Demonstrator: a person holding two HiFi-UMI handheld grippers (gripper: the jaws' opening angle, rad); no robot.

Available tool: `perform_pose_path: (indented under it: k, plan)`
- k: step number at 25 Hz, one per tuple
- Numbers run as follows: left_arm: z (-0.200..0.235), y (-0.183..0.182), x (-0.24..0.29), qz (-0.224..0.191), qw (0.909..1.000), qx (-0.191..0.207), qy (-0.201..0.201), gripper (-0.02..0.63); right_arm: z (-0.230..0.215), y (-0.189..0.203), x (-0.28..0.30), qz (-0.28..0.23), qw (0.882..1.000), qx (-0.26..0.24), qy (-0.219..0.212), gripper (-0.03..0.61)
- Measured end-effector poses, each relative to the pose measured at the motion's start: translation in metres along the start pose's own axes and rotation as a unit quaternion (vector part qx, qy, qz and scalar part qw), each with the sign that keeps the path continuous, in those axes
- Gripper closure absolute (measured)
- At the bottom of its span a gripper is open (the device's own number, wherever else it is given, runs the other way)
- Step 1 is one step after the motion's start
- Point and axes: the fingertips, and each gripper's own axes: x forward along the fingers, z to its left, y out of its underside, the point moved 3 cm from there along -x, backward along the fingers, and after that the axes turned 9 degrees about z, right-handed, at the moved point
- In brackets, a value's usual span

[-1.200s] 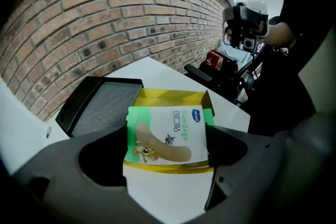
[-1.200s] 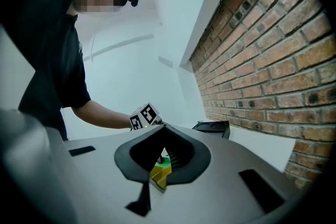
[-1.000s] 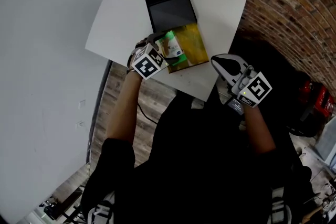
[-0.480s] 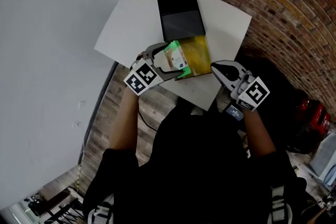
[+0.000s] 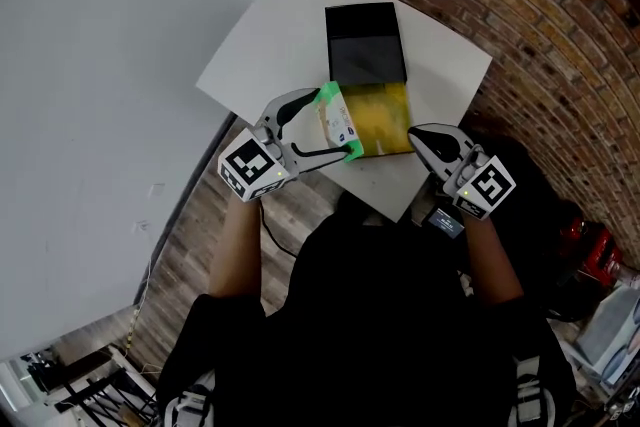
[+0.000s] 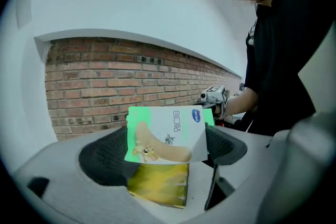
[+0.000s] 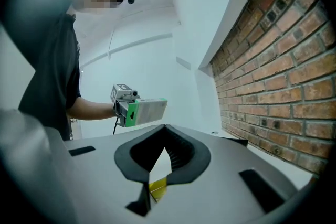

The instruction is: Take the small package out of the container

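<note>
My left gripper (image 5: 338, 123) is shut on the small green and white package (image 5: 336, 118), which it holds upright in the air at the left edge of the yellow container (image 5: 386, 120). In the left gripper view the package (image 6: 167, 135) sits between both pads, and the yellow container (image 6: 158, 187) lies below it on the table. My right gripper (image 5: 420, 135) hovers just right of the container, shut with nothing in it. From the right gripper view, the left gripper (image 7: 124, 98) and the package (image 7: 148, 109) hang above the table, with a sliver of the container (image 7: 157, 185) behind the shut jaws.
A black box (image 5: 366, 45) lies on the white table (image 5: 280, 50) just beyond the yellow container. A brick wall (image 5: 520, 5) runs along the table's far right side. A wood floor (image 5: 200, 235) shows below the near edge.
The left gripper has lifted the package up out of the yellow container and drawn it to the container's left edge. The right gripper has stayed beside the container.
</note>
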Motion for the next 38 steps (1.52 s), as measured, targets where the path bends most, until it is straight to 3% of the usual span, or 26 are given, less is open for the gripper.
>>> perform_pose_path:
  k: [9,15,23,27,38]
  plan:
    - [-0.022,-0.016,-0.048,-0.094,0.9953,-0.021,0.006,0.155,0.011,-0.01,0.008,-0.005,1.0,-0.013,-0.014,0.572]
    - [-0.035,-0.009,-0.072,-0.155,0.9862,-0.056,0.016,0.155,0.014,-0.015,0.012,-0.007,1.0,-0.024,-0.018,0.573]
    - [-0.05,0.013,-0.088,-0.194,0.9753,-0.101,0.029,0.155,0.018,-0.015,0.016,-0.009,0.999,-0.026,-0.024,0.573]
    - [-0.055,0.017,-0.094,-0.226,0.9654,-0.123,0.041,0.155,0.022,-0.013,0.017,-0.009,0.999,-0.028,-0.026,0.573]
    - [-0.074,0.025,-0.073,-0.221,0.9615,-0.143,0.079,0.155,0.034,0.001,0.008,-0.001,0.999,-0.027,-0.037,0.574]
